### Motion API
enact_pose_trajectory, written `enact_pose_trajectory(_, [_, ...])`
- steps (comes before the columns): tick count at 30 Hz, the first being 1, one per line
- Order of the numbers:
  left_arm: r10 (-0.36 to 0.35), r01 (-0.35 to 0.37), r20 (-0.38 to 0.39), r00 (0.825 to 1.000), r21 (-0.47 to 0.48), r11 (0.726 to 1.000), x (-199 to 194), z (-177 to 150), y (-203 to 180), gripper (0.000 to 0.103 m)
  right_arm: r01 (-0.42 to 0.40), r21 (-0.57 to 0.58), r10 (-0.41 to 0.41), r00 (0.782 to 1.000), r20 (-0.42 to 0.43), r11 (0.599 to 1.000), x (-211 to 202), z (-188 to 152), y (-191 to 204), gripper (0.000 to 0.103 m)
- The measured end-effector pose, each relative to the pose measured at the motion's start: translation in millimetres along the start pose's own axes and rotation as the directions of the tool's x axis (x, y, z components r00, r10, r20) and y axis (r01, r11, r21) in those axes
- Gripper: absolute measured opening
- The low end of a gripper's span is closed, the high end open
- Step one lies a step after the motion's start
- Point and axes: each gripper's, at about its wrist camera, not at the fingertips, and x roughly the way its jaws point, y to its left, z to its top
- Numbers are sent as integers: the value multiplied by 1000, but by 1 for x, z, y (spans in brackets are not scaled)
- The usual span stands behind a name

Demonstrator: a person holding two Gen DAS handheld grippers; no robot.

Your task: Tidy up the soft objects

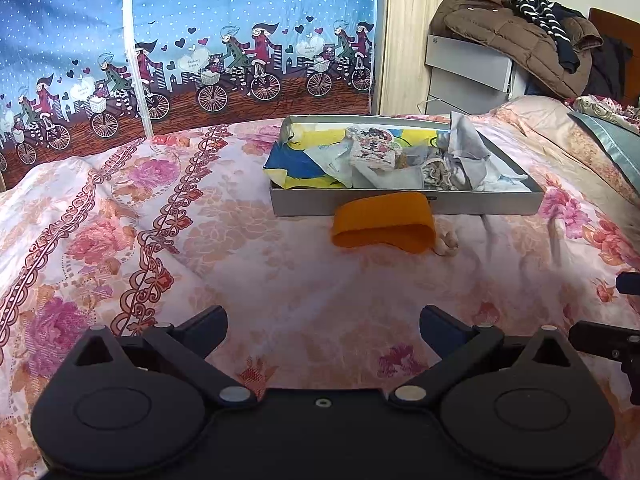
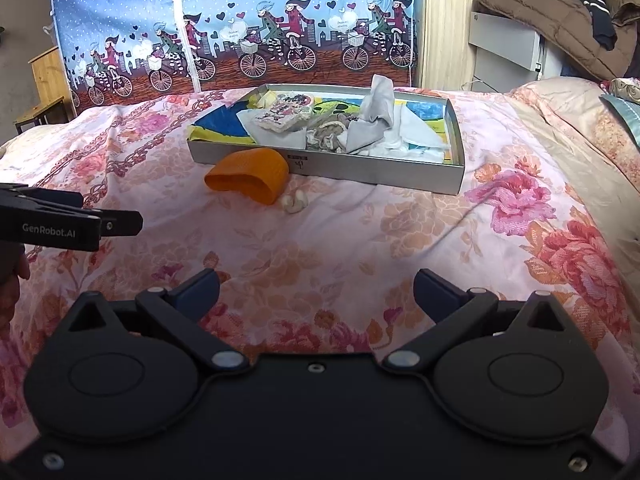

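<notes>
Orange cloth [image 1: 383, 222] lies straight ahead of my left gripper [image 1: 323, 330], long axis crosswise, touching tray [image 1: 404, 202]; right gripper [image 2: 316, 292] sits further off. Both jaws open, empty.

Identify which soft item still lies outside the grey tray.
The orange fabric piece lies on the bedspread against the grey tray front; the other cloths sit inside.

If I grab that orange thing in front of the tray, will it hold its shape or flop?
The orange piece looks like a thin loop sagging on the bed, so it will probably collapse when pinched. It seems light. Its ribbed surface suggests a decent grip, though I can't confirm the material.
</notes>
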Motion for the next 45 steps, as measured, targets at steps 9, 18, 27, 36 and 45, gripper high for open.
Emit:
enact_pose_trajectory(9, [2, -2, 12, 1000, -19, 1000, 19, 4, 0, 102, -9, 3, 9, 1000, -3, 1000, 25, 0, -3, 103])
enact_pose_trajectory(18, [6, -4, 48, 999, -48, 999, 46, 17, 3, 102, -27, -2, 27, 1000, -10, 1000, 55, 0, 0, 103])
enact_pose_trajectory(27, [-41, 50, 146, 988, -61, 997, 72, 44, -6, 102, -47, -35, 48, 998, 42, 998, 93, 25, 0, 101])
enact_pose_trajectory(36, [-200, 204, 104, 974, -28, 979, 107, 63, -35, 102, -87, -159, 91, 996, 20, 983, 129, 41, 16, 61])
enact_pose_trajectory(45, [-261, 261, 15, 965, -2, 965, 136, 68, -40, 93, -107, -211, 112, 994, 11, 972, 146, 45, 21, 35])
